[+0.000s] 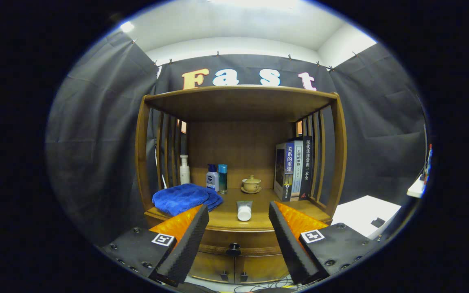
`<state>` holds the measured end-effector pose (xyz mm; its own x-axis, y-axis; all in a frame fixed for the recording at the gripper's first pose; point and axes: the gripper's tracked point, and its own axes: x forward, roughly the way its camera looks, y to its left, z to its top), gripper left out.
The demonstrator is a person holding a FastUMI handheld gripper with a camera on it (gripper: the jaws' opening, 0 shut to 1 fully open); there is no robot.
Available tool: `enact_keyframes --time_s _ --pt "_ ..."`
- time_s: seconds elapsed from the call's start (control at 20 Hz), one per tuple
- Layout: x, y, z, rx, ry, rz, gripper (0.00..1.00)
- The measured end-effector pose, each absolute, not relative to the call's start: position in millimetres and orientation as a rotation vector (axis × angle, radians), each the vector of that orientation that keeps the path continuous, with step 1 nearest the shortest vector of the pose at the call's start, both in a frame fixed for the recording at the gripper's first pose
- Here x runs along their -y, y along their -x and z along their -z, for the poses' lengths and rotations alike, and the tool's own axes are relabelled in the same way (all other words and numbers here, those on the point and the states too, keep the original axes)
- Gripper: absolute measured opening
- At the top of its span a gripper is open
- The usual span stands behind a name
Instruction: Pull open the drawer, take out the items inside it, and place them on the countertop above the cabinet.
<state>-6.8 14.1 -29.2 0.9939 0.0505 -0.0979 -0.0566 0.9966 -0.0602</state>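
A wooden cabinet stands ahead with a countertop under an open shelf. Its drawer sits closed below the counter edge, with a dark knob at its middle. My gripper is open, held a short way back from the cabinet, with the knob low between the fingers and nothing held. On the countertop lie a folded blue towel at the left and a white tube lying end-on just beyond the fingers. The drawer's inside is hidden.
At the back of the countertop stand a white pump bottle, two small bottles, a lidded tea cup on a saucer and books at the right. Two cabinet doors lie below the drawer. A white table stands to the right.
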Motion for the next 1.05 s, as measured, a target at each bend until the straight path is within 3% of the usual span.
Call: enact_keyframes --time_s 1.05 --pt "-13 13 10 -0.075 -0.017 -0.046 0.97"
